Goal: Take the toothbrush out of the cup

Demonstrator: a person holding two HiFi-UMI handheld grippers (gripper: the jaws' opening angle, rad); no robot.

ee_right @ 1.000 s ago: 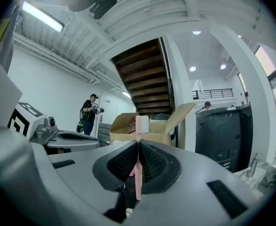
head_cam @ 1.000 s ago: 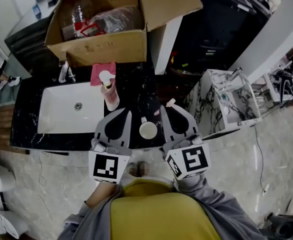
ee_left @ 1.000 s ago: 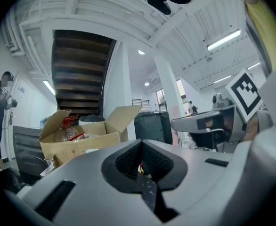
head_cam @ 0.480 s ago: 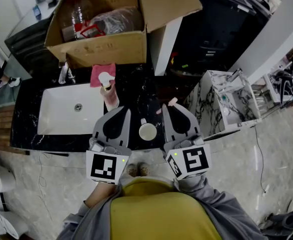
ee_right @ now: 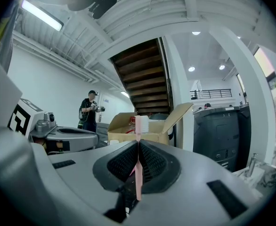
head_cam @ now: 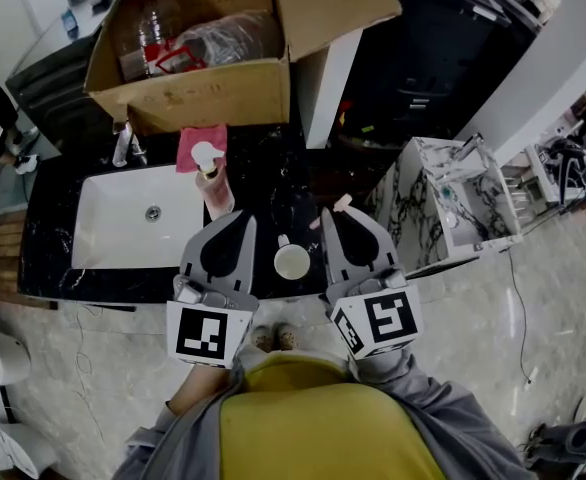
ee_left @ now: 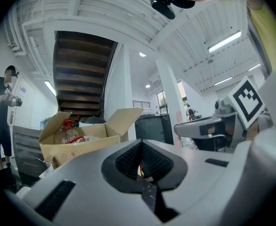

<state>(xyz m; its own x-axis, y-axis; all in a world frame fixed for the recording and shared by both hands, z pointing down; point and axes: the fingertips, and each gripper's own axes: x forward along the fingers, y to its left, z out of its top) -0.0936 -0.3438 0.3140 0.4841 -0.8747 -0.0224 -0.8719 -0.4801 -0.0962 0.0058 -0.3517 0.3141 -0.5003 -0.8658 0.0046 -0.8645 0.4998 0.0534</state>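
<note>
A white cup (head_cam: pixel 292 261) stands upright on the black counter (head_cam: pixel 273 183), between my two grippers. My right gripper (head_cam: pixel 329 214) is to the right of the cup and shut on a pink toothbrush (head_cam: pixel 341 205), whose end sticks out past the fingertips, clear of the cup. In the right gripper view the toothbrush (ee_right: pixel 141 124) stands upright with its white bristled head above the closed jaws of the right gripper (ee_right: pixel 138 146). My left gripper (head_cam: pixel 241 220) is to the left of the cup. In the left gripper view the left gripper (ee_left: pixel 140 147) is shut with nothing in it.
A white sink (head_cam: pixel 138 230) with a faucet (head_cam: pixel 125 146) lies left of the grippers. A pump bottle (head_cam: pixel 213 173) and a pink cloth (head_cam: pixel 201 140) sit behind it. An open cardboard box (head_cam: pixel 203 88) stands at the back. A marble cabinet (head_cam: pixel 453 203) is on the right. A person (ee_left: pixel 1 112) stands far off.
</note>
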